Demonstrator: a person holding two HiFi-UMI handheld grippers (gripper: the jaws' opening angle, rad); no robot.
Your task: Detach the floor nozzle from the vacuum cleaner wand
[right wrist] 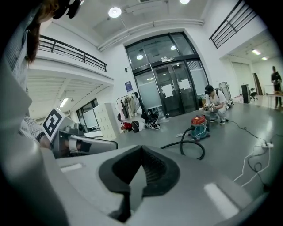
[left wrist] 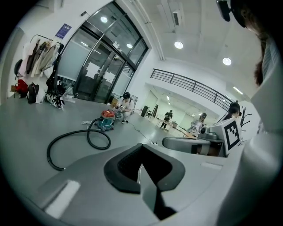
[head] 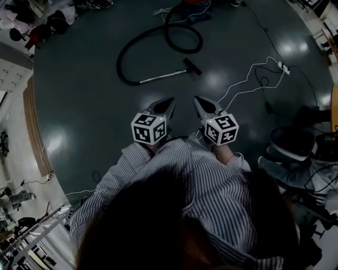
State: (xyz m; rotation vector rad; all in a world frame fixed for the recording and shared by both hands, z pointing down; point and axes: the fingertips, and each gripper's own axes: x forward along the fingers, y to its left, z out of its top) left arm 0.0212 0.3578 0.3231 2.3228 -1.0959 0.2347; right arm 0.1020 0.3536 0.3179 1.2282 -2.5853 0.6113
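The vacuum's silver wand lies on the dark floor ahead of me, with the black floor nozzle on its right end. A black hose loops from the wand back to the red and teal vacuum body. My left gripper and right gripper hang side by side well short of the wand, both shut and empty. The left gripper view has the hose and the vacuum body beyond my shut jaws. The right gripper view has them too, the hose and the body.
A white cable runs from a power strip towards my feet. A chair and other gear stand at the right, and bags and clothes lie at the far left. A person crouches behind the vacuum body.
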